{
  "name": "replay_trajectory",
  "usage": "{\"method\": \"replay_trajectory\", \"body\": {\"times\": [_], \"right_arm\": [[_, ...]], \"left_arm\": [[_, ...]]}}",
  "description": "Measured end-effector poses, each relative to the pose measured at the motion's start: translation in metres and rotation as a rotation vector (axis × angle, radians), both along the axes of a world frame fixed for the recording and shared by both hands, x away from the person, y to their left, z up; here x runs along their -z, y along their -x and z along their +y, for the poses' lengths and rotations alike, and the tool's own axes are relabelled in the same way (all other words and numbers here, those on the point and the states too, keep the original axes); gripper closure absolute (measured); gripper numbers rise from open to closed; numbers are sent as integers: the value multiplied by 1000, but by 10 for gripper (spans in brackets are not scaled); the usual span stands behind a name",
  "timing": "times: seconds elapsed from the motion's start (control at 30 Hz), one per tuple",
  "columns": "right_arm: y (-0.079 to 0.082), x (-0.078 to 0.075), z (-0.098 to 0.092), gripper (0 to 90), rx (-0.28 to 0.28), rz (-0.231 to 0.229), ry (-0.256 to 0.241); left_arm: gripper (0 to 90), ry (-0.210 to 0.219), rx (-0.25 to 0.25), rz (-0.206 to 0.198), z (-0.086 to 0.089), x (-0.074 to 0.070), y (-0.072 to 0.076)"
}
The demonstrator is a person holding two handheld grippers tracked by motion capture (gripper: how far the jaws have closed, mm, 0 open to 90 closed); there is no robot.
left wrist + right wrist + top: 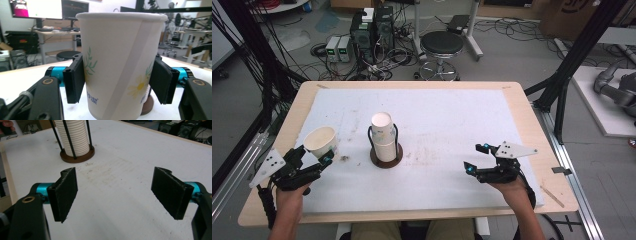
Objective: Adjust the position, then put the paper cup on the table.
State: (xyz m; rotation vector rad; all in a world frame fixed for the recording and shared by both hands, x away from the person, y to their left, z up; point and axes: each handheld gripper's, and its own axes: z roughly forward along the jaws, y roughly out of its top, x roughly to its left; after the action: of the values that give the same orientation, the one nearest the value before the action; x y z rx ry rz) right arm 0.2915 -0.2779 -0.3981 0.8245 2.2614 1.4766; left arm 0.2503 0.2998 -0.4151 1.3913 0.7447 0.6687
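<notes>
One cup (320, 141): held near tabletop's left edge, left gripper (314, 162) jaws clamped on its sides.
R gripper (475, 158): jaws wide apart, holding nothing, near right edge.
Risk: thin paper wall, too much squeeze = crushed cup; tilt = slips before reaching stack (383, 136) in holder (386, 156).

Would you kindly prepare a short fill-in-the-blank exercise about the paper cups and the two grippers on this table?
1. The left gripper is shut on a single paper ____.
2. The right gripper has its jaws ____, with nothing between them.
3. The stack of cups stands in a rack with a round ____ base.
4. The cup held at the left is decorated with printed ____.

Missing words: cup; open; brown; flowers
</notes>
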Motion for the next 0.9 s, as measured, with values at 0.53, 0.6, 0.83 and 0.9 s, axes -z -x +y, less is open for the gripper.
{"method": "replay_trajectory", "body": {"times": [0.53,0.6,0.83,0.9], "right_arm": [[2,-1,-4,219,15,-10,-14],[2,-1,-4,218,16,-8,-12],[2,0,-4,219,21,-4,-10],[3,0,-4,219,17,1,-6]], "left_arm": [[339,-8,-17,-2,2,2,-6],[336,-15,-19,-2,2,3,-9],[331,-14,-21,33,4,7,-28],[329,-15,-25,40,2,7,-35]]}}
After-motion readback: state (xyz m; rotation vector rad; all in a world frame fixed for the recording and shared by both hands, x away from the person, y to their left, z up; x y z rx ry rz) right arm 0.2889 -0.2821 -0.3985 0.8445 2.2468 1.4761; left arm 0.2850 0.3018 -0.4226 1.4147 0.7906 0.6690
